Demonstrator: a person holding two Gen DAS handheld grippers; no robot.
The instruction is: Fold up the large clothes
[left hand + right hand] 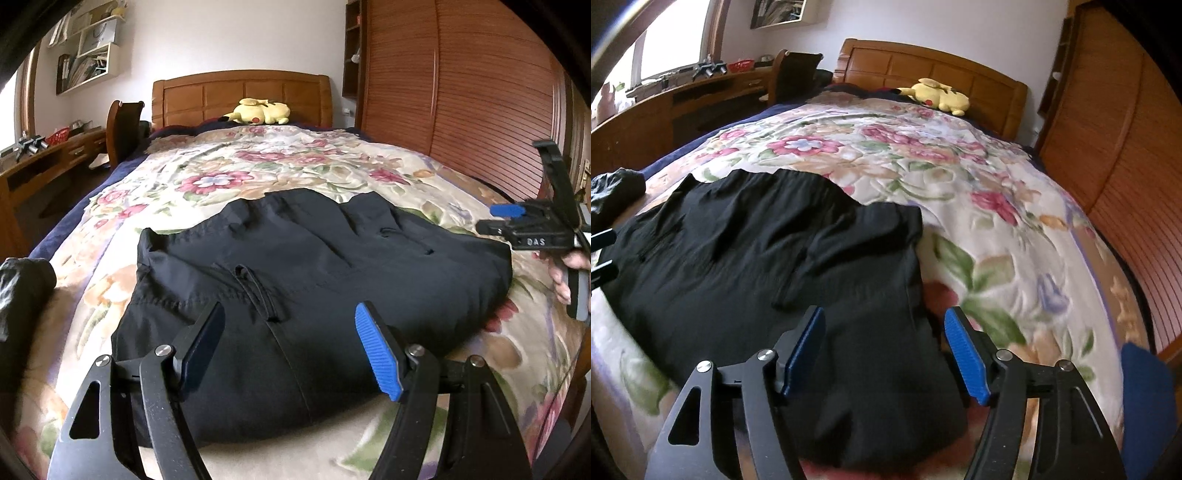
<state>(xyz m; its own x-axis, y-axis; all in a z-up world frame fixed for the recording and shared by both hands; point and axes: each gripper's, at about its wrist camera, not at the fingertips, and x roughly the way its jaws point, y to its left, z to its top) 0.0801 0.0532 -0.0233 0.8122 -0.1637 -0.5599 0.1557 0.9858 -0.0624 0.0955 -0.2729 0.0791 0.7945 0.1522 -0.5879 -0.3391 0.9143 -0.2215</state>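
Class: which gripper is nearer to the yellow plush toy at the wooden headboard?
Neither, clearly. The left gripper and right gripper both hover open over the black folded garment, far down the bed from the yellow plush toy.

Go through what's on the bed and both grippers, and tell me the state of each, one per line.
Black garment: folded over, lying on the bed, held by nothing.
Left gripper: open over the garment's near edge, fingers not gripping.
Right gripper: open, nothing between its fingers.
Floral bedspread: spread over the bed, slightly rumpled.
Yellow plush toy: lying by the headboard.
Dark bundle: crumpled at the bed's left edge.
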